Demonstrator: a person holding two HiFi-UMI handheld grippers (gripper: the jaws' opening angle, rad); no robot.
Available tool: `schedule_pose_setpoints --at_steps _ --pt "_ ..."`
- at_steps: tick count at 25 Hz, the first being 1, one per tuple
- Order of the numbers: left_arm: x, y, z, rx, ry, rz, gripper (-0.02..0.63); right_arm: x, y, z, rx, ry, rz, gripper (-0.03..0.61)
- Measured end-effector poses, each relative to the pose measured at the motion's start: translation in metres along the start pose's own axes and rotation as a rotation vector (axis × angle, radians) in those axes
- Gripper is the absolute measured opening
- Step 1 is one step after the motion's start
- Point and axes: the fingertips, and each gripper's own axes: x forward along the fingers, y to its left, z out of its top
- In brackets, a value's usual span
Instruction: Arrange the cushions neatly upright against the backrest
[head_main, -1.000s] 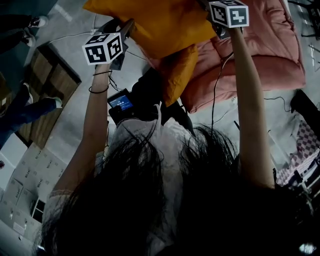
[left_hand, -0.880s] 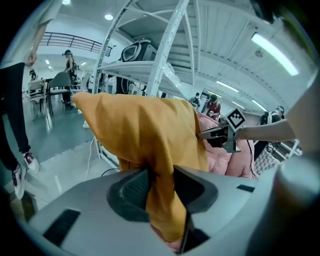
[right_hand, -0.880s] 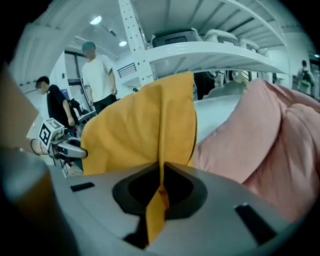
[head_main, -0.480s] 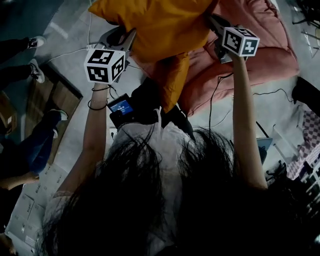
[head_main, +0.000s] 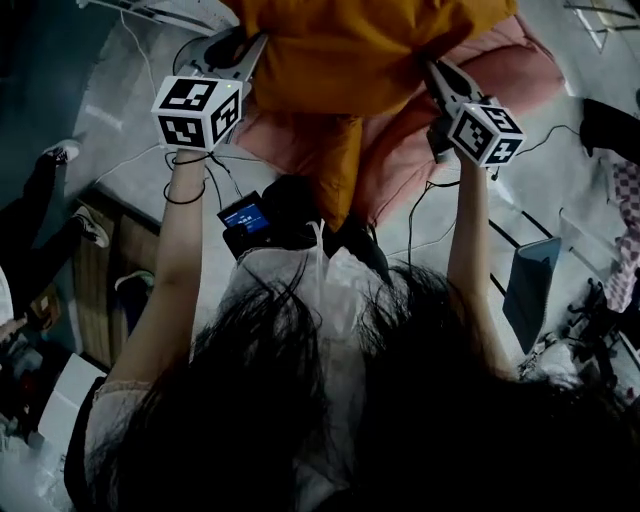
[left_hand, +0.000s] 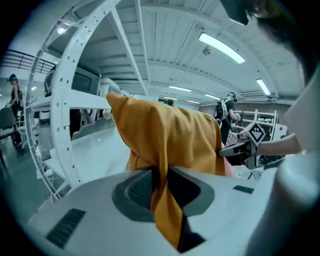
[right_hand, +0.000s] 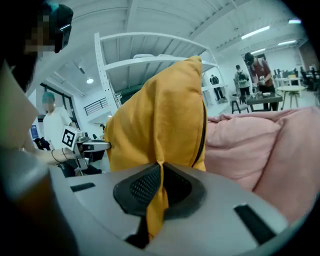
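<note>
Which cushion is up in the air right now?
The orange cushion: the right gripper pinches one corner, and the fingers of the left gripper are closing on another. The pink cushion lies beneath.

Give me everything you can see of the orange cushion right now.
The orange cushion is soft, plump fabric with a dark zipper down one edge. It hangs in the air between the tongs: the right tongs are shut on a pinched fold, the left tongs are closing on another. One corner droops toward the person. The pink sofa lies beyond it.
</note>
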Motion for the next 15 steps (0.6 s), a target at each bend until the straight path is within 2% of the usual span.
schedule_pose_setpoints --at_steps 6,12,15 --pt "0.049 -0.022 0.038 0.07 -0.03 -0.134 0.086 -0.052 -0.002 -0.017 0.06 -0.053 -0.125 0.029" --pt "0.097 -0.068 0.061 0.159 -0.035 -0.322 0.086 -0.099 -0.011 -0.042 0.18 -0.139 -0.266 0.031" --pt "0.131 -0.082 0.05 0.188 0.021 -0.377 0.086 -0.103 -0.028 -0.064 0.2 -0.089 -0.332 0.031"
